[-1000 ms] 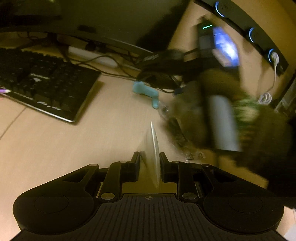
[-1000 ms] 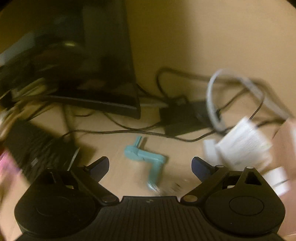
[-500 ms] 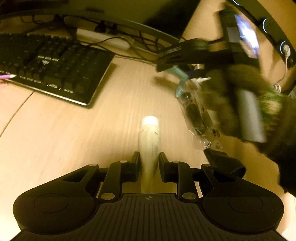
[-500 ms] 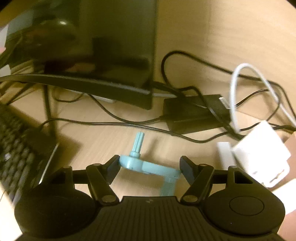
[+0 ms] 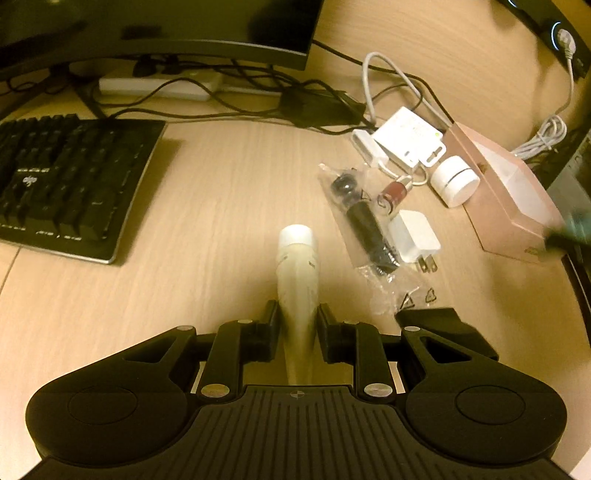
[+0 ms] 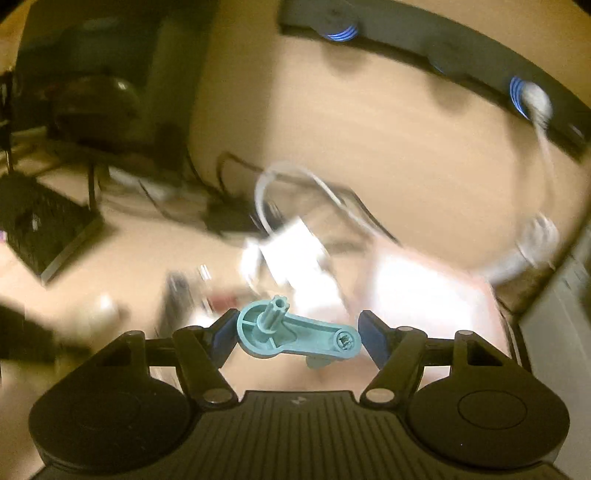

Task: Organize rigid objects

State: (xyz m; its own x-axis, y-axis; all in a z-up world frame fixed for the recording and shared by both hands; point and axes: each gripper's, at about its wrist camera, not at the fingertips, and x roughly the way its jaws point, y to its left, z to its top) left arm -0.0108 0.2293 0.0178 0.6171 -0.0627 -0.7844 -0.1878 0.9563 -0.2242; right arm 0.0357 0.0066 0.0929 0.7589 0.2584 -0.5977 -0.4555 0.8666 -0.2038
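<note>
My left gripper (image 5: 297,317) is shut on a cream tube with a white cap (image 5: 297,266), held pointing forward just above the wooden desk (image 5: 221,192). My right gripper (image 6: 297,334) is shut on a teal plastic crank handle (image 6: 295,336), held lengthwise between the blue pads and lifted above the desk; that view is blurred by motion. In the left wrist view a clear bag with black parts (image 5: 364,225), a white plug charger (image 5: 415,236), a dark red battery (image 5: 393,192), a white round jar (image 5: 456,181) and a pink box (image 5: 506,195) lie to the right.
A black keyboard (image 5: 66,181) lies at the left. A monitor (image 5: 159,29) stands at the back with a power strip (image 5: 159,86), black cables and a black adapter (image 5: 317,107) under it. A white adapter with cable (image 5: 406,140) lies behind the jar.
My right gripper closed on the teal crank and lifted it away to the right, out of the left wrist view. My left gripper turned the tube and drew back slightly.
</note>
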